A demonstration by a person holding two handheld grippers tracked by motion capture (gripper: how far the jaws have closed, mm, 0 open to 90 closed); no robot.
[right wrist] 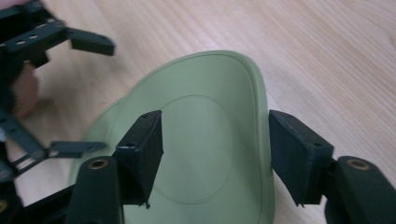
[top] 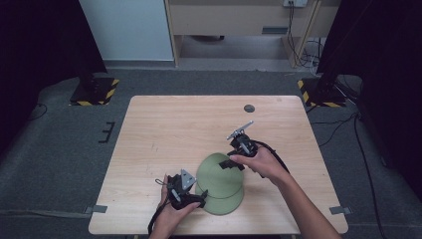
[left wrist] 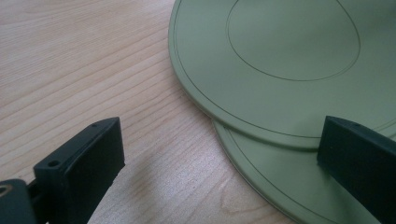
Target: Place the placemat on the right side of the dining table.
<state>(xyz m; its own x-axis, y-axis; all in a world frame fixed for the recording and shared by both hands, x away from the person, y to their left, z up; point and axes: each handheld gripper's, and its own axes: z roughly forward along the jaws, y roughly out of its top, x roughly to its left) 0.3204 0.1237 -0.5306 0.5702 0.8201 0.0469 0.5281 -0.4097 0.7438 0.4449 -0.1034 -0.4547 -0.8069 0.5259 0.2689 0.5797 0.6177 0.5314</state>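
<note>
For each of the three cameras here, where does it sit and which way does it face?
High view: above the person's side, facing forward and down on the table; both forearms, left gripper, right gripper.
Left gripper view: rides the left gripper, looking along its spread jaws at two stacked green plates.
Right gripper view: rides the right gripper, jaws straddling the raised upper plate.
Shared: the plates.

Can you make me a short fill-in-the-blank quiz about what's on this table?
1. The two overlapping plates are ____ in colour.
2. They lie on a table made of ____.
3. The right tongs straddle the rim of the ____ plate.
4. The left tongs have jaws standing ____, gripping nothing.

Missing words: green; wood; upper; open
</note>
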